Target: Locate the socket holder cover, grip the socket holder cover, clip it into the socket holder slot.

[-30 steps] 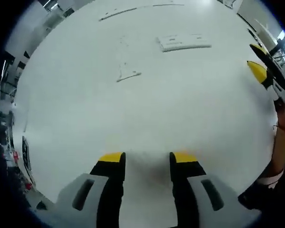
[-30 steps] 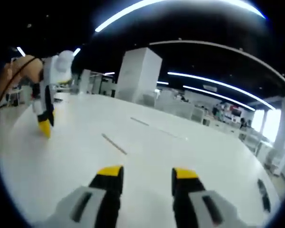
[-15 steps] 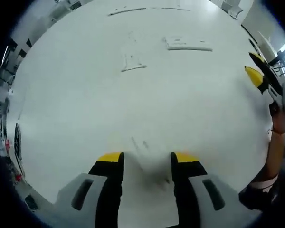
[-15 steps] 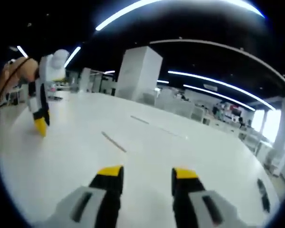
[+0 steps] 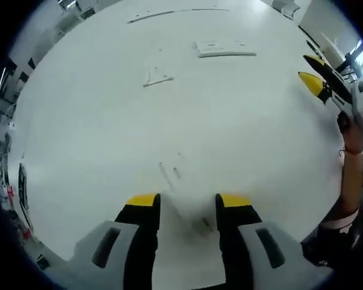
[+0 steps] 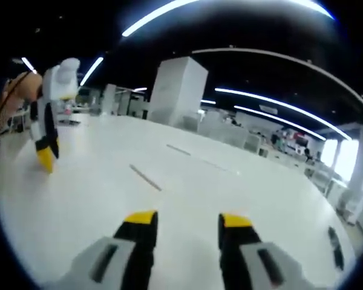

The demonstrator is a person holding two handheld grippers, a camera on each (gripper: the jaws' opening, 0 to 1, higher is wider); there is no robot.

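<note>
In the left gripper view a long flat white socket holder [image 5: 225, 48] lies far across the white table [image 5: 97, 145]. Left of it rests a smaller thin white piece [image 5: 157, 77], which looks like the cover. My left gripper [image 5: 187, 202] is open and empty, low over the near part of the table, well short of both. My right gripper [image 5: 317, 75] enters from the right edge with yellow tips apart, held by a hand [image 5: 351, 130]. In the right gripper view my right gripper [image 6: 187, 220] is open and empty above the table, and the left gripper [image 6: 45, 142] hangs at the left.
Thin white strips [image 5: 169, 12] lie at the table's far edge, and appear in the right gripper view as narrow strips [image 6: 145, 177]. Faint marks [image 5: 169, 175] sit on the table just ahead of the left jaws. A white pillar [image 6: 175, 93] and desks stand behind.
The left gripper view has shifted a little, bringing faint table marks in front of its jaws. In the right gripper view the left gripper has drifted leftward. Both grippers stay open.
</note>
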